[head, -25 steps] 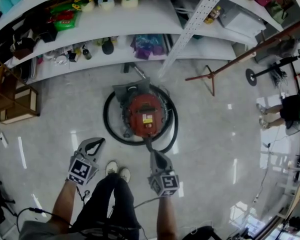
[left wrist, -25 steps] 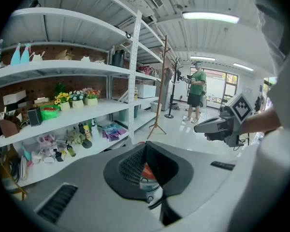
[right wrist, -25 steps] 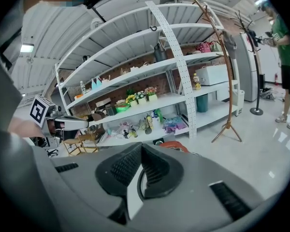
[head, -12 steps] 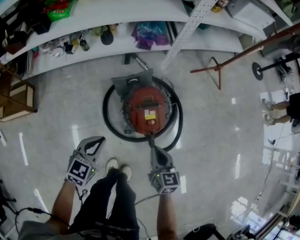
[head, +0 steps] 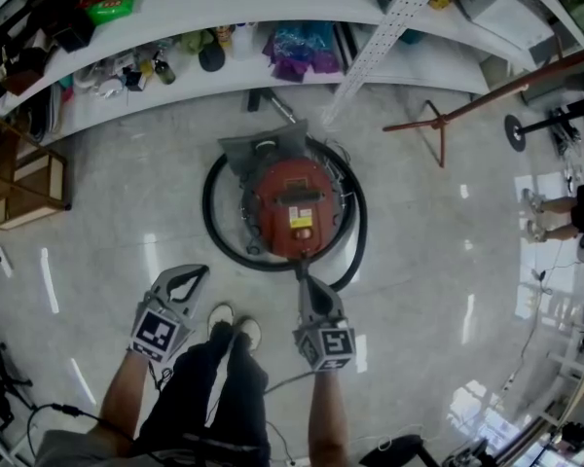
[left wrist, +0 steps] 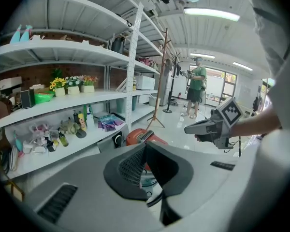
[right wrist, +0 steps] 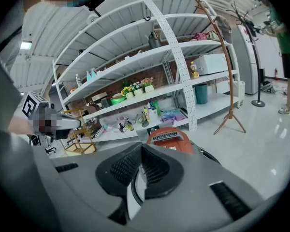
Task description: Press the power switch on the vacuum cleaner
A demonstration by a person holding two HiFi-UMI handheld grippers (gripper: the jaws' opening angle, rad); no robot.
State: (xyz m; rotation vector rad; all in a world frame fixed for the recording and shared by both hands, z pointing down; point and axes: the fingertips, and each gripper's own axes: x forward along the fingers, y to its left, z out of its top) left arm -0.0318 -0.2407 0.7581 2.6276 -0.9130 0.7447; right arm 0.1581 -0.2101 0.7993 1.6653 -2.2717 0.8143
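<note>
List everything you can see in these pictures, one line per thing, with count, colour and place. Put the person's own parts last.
shelving unit: one, white, along the wall, stocked with small goods
flower pots: several, white with yellow and pink flowers, on a middle shelf
vacuum cleaner: one, red, on the floor in front of the shelving unit
hose: one, black, coiled round the vacuum cleaner
coat stand: one, brown wood, right of the vacuum cleaner
wooden rack: one, light brown, far left
bystander: one, green shirt, far across the room
shoes: two, white, between the grippers
left gripper: one, grey, jaws together, empty
right gripper: one, grey, jaws together, empty, nearest the vacuum cleaner
</note>
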